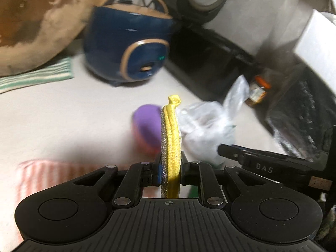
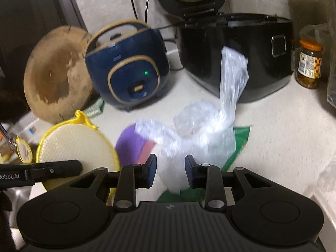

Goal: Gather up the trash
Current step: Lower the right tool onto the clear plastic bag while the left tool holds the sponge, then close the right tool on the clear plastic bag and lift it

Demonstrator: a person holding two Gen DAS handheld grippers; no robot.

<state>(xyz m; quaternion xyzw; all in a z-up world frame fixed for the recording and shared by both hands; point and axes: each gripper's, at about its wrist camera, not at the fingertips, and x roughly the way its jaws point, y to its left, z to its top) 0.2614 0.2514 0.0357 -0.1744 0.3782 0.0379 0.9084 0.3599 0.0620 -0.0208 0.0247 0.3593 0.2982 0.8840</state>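
We note a pale table (image 2: pixel 273 136); left tongs (image 1: pixel 170 173) pinch a yellow scrubber (image 1: pixel 171 138), right tongs (image 2: pixel 170 169) grip a plastic bag (image 2: pixel 189 138); orange-lidded jar (image 2: pixel 309 64) of pickles at two o'clock.

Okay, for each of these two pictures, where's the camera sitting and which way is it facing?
Left wrist: on the left tongs, looking down along them at the counter; they pinch a yellow pad edge-on; right tongs' tip shows.
Right wrist: on the right tongs, looking down at a plastic bag between the pads; left tongs' tip shows.
Shared: blue cooker, bag, pad, jar.
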